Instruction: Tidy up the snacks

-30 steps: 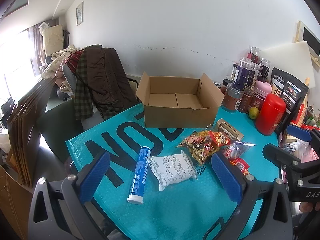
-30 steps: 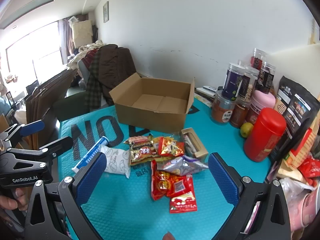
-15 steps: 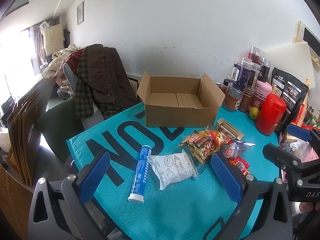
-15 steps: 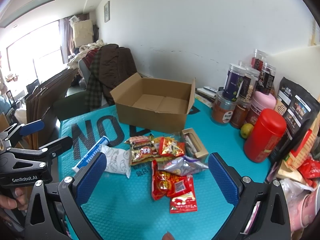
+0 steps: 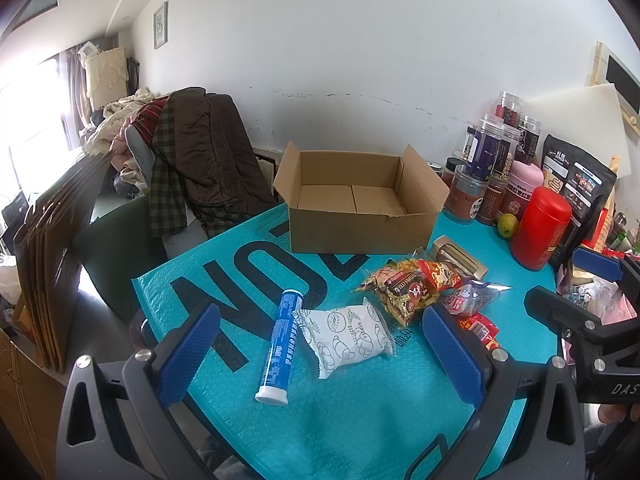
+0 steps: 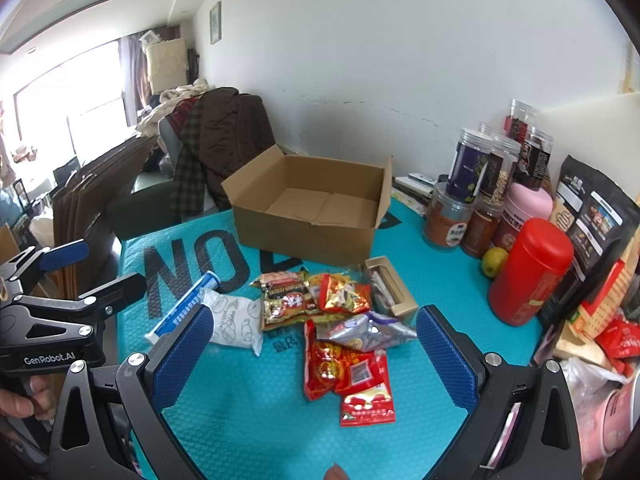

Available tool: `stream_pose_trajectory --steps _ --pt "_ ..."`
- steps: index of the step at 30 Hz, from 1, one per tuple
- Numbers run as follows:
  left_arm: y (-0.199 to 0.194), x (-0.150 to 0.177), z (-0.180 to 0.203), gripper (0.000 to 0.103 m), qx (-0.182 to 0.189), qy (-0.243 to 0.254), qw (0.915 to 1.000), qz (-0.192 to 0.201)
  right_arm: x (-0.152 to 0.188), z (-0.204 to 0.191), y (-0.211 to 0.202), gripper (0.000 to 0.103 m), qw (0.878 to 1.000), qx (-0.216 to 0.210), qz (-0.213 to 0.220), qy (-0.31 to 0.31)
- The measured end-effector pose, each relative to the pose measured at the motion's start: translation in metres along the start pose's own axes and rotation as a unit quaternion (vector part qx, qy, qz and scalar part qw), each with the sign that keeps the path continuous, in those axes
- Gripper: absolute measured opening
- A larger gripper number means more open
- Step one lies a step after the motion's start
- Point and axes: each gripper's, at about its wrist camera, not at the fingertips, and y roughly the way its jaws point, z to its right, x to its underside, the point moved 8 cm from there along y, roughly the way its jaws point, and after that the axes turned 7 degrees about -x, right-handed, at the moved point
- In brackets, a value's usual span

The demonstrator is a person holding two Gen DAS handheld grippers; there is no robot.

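An open, empty cardboard box [image 5: 360, 208] [image 6: 312, 208] stands at the back of the teal mat [image 5: 360, 420]. In front of it lie a blue tube [image 5: 280, 344] [image 6: 182, 308], a white pastry packet [image 5: 346, 334] [image 6: 236, 326], a heap of red and gold snack packets [image 5: 412, 286] [image 6: 312, 294], a silver packet [image 6: 360, 330], red packets [image 6: 348, 372] and a small gold box [image 5: 458, 256] [image 6: 388, 284]. My left gripper [image 5: 320, 356] is open and empty above the tube and white packet. My right gripper [image 6: 316, 360] is open and empty above the red packets.
Jars [image 6: 472, 200], a red canister [image 6: 528, 272], a pink tin, a lime [image 6: 494, 260] and black bags [image 6: 592, 224] crowd the right side. A chair with clothes [image 5: 192, 160] and stacked cardboard sheets [image 5: 52, 264] stand off the left edge.
Both grippers have drifted very slightly; the scene shifts a little to the right in both views. Nothing on the mat has moved.
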Motion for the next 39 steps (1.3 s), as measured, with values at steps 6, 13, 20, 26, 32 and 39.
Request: stream_pose_trajectory --steps 6,13,20,26,32,39 --pt "0.000 0.000 0.000 0.103 0.000 0.000 1.0000 0.000 0.000 0.000 0.000 0.103 1.000 0.000 0.000 0.000" --pt "0.000 0.001 -0.001 0.103 0.000 -0.001 1.0000 -0.003 0.000 0.000 0.000 0.103 1.000 0.001 0.000 -0.001" --pt "0.001 0.001 -0.001 0.103 0.000 -0.001 1.0000 -0.004 0.000 0.000 0.000 0.103 1.000 0.000 0.000 0.000" --pt "0.009 0.003 -0.002 0.103 0.014 0.001 0.9998 -0.012 -0.001 -0.002 0.000 0.103 1.000 0.003 0.007 0.000" --pt "0.020 0.006 -0.007 0.103 0.026 0.006 0.9995 -0.019 0.001 -0.006 0.007 0.103 1.000 0.003 0.015 0.002" --pt "0.035 0.010 -0.020 0.103 0.035 0.011 0.9991 -0.023 0.005 -0.021 0.027 0.103 1.000 -0.009 0.016 -0.005"
